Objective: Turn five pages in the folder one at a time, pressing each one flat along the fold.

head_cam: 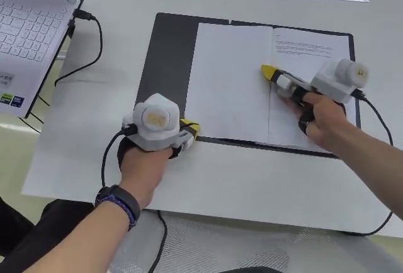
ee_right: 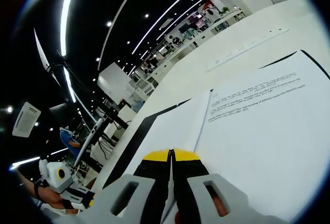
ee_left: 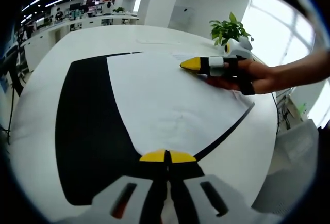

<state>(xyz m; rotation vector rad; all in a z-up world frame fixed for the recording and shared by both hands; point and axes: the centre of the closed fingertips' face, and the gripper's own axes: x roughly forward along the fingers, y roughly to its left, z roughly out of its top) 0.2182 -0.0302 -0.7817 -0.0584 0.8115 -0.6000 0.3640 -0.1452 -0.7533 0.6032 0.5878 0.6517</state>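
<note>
Folder [head_cam: 167, 65]: open flat on the table [head_cam: 220, 185]; black cover just ahead of the left gripper [ee_left: 166, 156] tips, fold directly beneath the right gripper [ee_right: 171, 155] tips.
Left jaws: clenched tip to tip, nothing seen between; parked at the cover's near edge, beside the turned page [head_cam: 227, 84] corner.
Right jaws: clenched, empty; tips down on the fold, blank turned page to one side, printed page [head_cam: 315, 53] to the other.
Handling: thin paper, probably light, limp, easily creased or torn, likely slick under smooth tips. Best taken at the printed page's free outer corner, away from the fold, one sheet only.
Count: one folder; two pages showing; sheets beneath, cannot tell.
</note>
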